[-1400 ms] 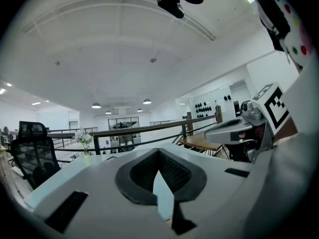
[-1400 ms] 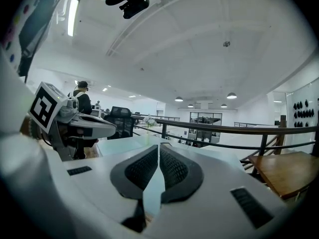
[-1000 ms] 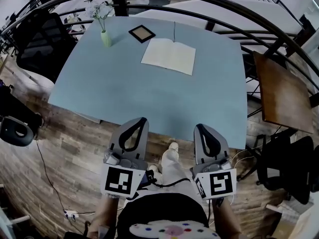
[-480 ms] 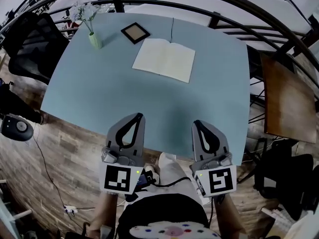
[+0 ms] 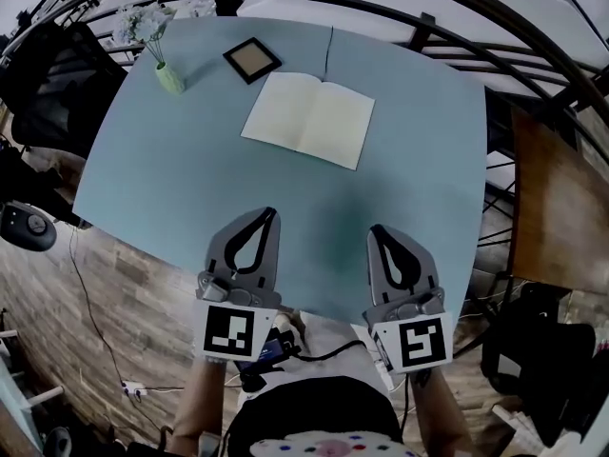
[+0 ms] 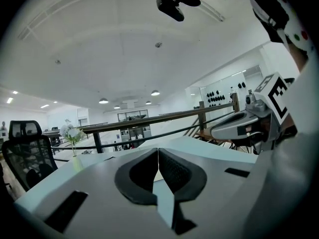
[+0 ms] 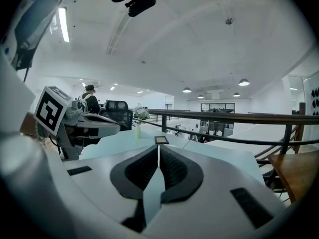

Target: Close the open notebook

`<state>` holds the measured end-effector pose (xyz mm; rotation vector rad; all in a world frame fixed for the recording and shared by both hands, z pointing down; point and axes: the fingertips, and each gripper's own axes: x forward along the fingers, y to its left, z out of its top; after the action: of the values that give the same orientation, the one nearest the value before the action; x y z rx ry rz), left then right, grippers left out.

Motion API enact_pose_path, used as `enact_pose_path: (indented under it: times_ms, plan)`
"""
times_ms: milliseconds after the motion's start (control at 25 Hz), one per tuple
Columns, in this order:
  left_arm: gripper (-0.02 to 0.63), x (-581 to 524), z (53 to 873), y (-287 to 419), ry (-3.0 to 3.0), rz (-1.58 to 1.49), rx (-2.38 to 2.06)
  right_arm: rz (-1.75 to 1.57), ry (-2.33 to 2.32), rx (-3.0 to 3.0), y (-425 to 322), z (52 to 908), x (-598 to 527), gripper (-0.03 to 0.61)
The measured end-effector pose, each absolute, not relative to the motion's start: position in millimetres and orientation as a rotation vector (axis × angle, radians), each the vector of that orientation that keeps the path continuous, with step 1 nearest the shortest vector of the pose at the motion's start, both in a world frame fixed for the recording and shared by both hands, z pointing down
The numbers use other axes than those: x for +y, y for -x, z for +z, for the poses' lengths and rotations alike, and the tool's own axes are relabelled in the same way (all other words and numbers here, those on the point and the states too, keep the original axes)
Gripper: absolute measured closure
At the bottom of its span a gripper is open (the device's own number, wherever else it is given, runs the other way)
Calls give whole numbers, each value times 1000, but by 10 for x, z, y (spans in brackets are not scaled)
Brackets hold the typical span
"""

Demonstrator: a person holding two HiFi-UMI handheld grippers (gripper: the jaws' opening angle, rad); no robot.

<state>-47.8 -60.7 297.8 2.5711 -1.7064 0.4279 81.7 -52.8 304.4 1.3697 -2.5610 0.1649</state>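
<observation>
Notebook [image 5: 306, 120] lies open, flat cream pages, on the far half of a smooth pale-blue table [image 5: 190, 188], near a dark square frame [image 5: 252, 59] and a small green vase [image 5: 169, 77]. Left gripper [image 5: 269, 213] and right gripper [image 5: 373, 228], grey looped jaws pressed together on nothing, hang over the near edge; bare tabletop lies between them and the notebook, which the gripper views mostly hide behind the jaws
</observation>
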Motion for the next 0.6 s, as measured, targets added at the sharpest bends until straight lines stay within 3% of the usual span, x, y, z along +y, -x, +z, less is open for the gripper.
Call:
enact_pose_path:
  times_ms: [360,600]
  plan:
    - [589,-958,3302,272,-2636,624,-1649,208,-1311,-2554,-873,3286,-738,540]
    - [508,-1228,3719,265,-2661,869,-1598,244,-1333,-2544,-800,3440,-902,540]
